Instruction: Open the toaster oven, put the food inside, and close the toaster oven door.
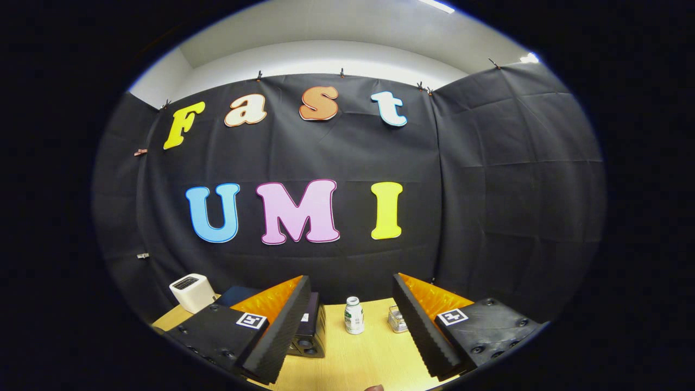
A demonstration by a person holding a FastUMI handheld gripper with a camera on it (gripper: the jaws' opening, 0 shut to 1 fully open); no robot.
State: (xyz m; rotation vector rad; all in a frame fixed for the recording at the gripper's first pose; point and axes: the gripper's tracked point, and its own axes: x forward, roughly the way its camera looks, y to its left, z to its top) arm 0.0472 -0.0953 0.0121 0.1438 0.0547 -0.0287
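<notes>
Toaster oven (310, 328) dark, partly behind my left finger, on the pale wooden desk (369, 358). Right of it: white bottle (354, 315), then a small wire basket (397, 319), contents unclear. White box (192, 292) left. My tongs (353, 326) wide, empty.

A light wooden desk (369, 353) with a few things standing on it.

On the desk stand a small white bottle (354, 315) upright between the open fingers, a small wire basket (397, 319) just beside the right finger, a dark toaster oven (310, 328) partly hidden behind the left finger, and a white box (191, 292) far left.
</notes>
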